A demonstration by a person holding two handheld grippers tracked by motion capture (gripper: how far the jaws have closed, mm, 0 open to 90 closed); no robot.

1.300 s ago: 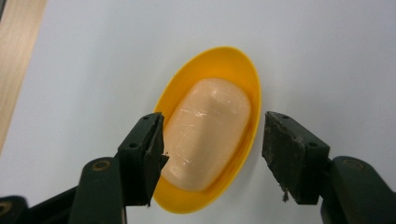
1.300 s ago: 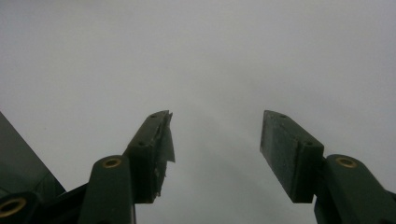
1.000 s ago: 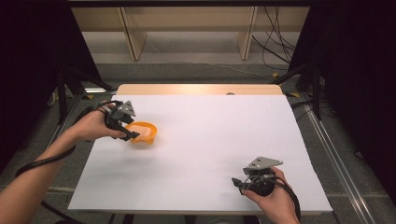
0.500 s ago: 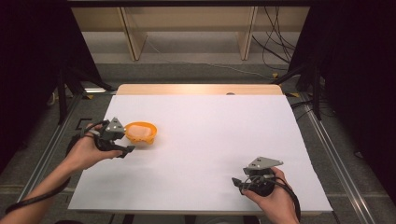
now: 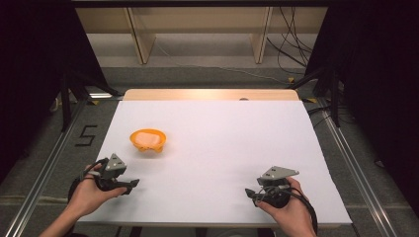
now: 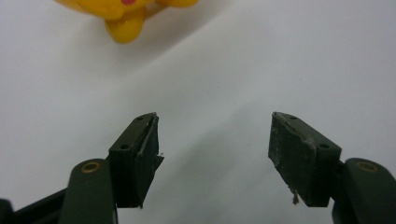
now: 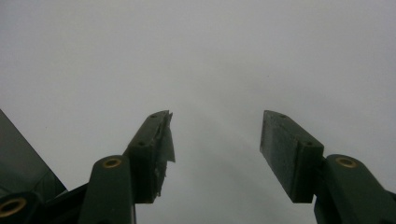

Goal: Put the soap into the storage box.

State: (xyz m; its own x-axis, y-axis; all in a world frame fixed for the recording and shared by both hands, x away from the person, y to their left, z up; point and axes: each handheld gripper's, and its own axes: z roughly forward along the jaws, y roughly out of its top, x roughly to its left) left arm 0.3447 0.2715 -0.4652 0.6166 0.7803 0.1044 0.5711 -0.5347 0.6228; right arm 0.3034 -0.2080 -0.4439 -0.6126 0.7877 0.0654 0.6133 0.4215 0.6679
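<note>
At the left of the high view, the left hand-held gripper (image 5: 129, 184) is held low over the near-left part of the white tabletop (image 5: 222, 148), its dark jaws hard to separate at that distance. In the left gripper view the same hand-held gripper (image 6: 212, 140) is seen with its jaws apart and nothing between them; they have just been opening. The left forearm is cut off by the bottom edge of the high view.

Just beyond that gripper, well clear of it, an orange bowl-like thing (image 5: 147, 140) is set on the tabletop, a paler patch showing inside it. In the left gripper view it (image 6: 122, 14) is cut off by the top edge, so only a yellow lobed underside and a small red spot can be made out; what it is cannot be told.

At the right, the right hand-held gripper (image 5: 251, 192) is held at the near edge of the tabletop. In the right gripper view its (image 7: 215, 135) jaws stand apart over bare white surface, with frayed padding on one pad.
</note>
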